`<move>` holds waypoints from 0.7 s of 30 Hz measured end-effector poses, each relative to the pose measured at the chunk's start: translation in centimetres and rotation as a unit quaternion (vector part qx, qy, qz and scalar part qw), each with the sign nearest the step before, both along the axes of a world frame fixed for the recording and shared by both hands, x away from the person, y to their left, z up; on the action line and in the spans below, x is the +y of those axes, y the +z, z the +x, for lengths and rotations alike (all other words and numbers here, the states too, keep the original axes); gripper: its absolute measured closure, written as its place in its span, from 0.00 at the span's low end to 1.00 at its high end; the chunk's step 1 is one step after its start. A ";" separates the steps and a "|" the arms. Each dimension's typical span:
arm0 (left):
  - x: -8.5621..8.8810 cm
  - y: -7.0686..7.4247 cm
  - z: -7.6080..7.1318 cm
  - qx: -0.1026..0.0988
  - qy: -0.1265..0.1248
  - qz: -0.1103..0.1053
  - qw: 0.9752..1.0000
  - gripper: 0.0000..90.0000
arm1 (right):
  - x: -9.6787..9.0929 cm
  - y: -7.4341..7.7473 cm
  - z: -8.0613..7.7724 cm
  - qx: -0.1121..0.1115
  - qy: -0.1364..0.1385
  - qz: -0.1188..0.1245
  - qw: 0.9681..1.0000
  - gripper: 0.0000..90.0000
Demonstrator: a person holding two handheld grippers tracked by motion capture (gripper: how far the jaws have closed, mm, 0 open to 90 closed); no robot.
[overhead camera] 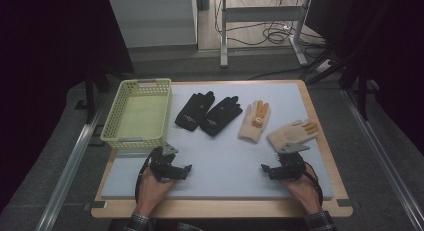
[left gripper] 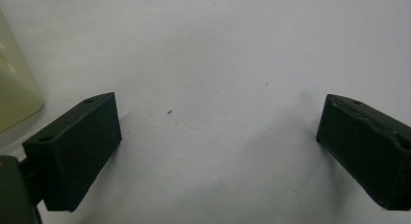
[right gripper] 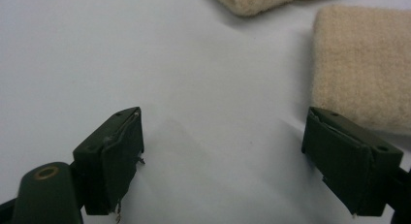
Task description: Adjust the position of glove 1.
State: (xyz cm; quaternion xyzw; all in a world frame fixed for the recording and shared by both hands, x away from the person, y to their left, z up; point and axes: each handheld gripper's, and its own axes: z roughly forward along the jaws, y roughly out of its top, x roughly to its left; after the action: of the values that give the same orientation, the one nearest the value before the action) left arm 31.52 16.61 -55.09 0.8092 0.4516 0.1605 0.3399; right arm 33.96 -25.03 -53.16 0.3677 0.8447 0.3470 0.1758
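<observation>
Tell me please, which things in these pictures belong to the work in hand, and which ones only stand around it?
Likely part of the work:
- two black gloves
- two cream gloves, one beside the right gripper
- yellow basket, empty
- left gripper, open like the right one, holding nothing

Only standing around:
- white foam mat
- wooden table
- metal frame and cables on the floor behind

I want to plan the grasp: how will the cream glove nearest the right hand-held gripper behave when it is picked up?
The cream glove looks like soft knit, so it will probably hang limp and fold. It lies flat, so it should not roll. Its fuzzy cuff likely grips well in the open right hand-held gripper.
</observation>
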 end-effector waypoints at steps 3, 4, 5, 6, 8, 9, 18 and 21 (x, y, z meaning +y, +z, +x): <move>0.0 0.0 0.0 0.000 0.000 0.000 1.000 0.03 | 0.1 0.0 0.0 0.000 -0.006 0.002 1.000 0.16; 0.0 0.0 0.0 0.000 0.000 -0.001 1.000 0.03 | 0.1 0.1 0.0 0.002 -0.008 0.001 1.000 0.17; 0.0 0.0 0.0 0.000 0.000 -0.001 1.000 0.03 | 0.2 0.1 0.0 0.002 -0.010 0.001 1.000 0.17; 0.0 0.0 0.0 0.000 0.000 -0.001 1.000 0.03 | 0.3 0.2 0.0 0.005 -0.012 0.000 1.000 0.17; 0.0 0.0 0.0 0.000 0.000 -0.001 1.000 0.03 | 0.3 0.2 0.0 0.005 -0.012 -0.001 1.000 0.17; 0.0 0.0 0.0 0.000 0.000 -0.001 1.000 0.03 | 0.4 0.3 0.1 0.006 -0.012 0.001 1.000 0.18; 0.0 0.0 0.0 -0.001 0.000 -0.001 1.000 0.03 | 1.5 1.2 0.5 0.001 0.001 0.020 1.000 0.25; 0.0 0.0 0.0 -0.001 0.000 -0.001 1.000 0.03 | 2.4 1.7 0.9 -0.001 0.011 0.020 1.000 0.31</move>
State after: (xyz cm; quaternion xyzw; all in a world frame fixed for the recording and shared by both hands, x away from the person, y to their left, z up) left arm 31.51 16.63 -55.13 0.8085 0.4518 0.1606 0.3414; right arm 34.90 -22.67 -51.42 0.3617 0.8412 0.3661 0.1658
